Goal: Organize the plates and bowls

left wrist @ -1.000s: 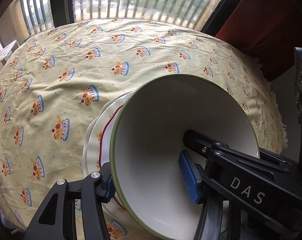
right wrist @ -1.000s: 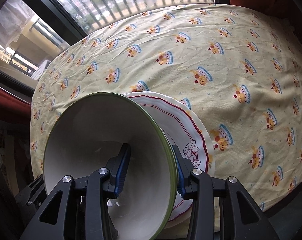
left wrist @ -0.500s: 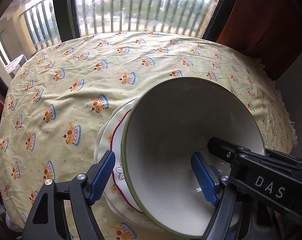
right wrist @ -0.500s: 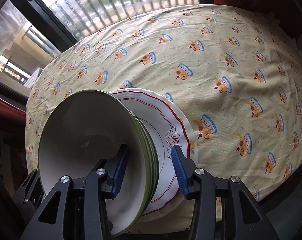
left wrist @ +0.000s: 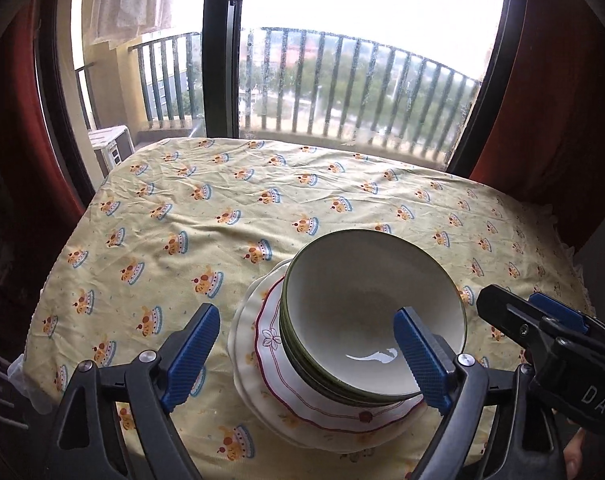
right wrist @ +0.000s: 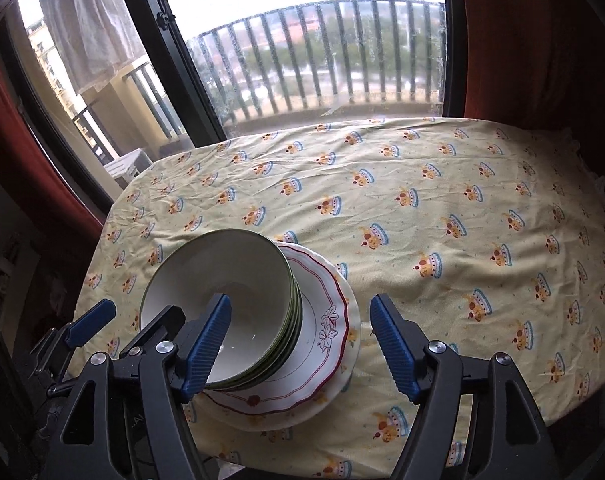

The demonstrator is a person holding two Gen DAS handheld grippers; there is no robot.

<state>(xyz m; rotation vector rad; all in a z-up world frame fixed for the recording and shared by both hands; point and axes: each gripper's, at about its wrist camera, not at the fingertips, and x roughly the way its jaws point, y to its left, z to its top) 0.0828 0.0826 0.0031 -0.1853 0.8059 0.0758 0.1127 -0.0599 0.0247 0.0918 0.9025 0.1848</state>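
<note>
Your left claw (left wrist: 306, 354) and right claw (right wrist: 300, 346) are both opening — neither grips anything. The stack of bowls (left wrist: 376, 312) sits on the plates (left wrist: 270, 354), near edge of the tabletop (left wrist: 174, 240).

Both let go of top green-rimmed white bowl (left wrist: 366, 304): left gripper (left wrist: 306, 356) & right gripper (right wrist: 302, 340) jaws opening, off its rim, pulled back/up.

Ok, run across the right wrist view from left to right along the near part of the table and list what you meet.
Left tongs → stack of bowls → plates → bare tablecloth. The right tongs straddle the stack, jaws opening, gripping nothing.
</note>
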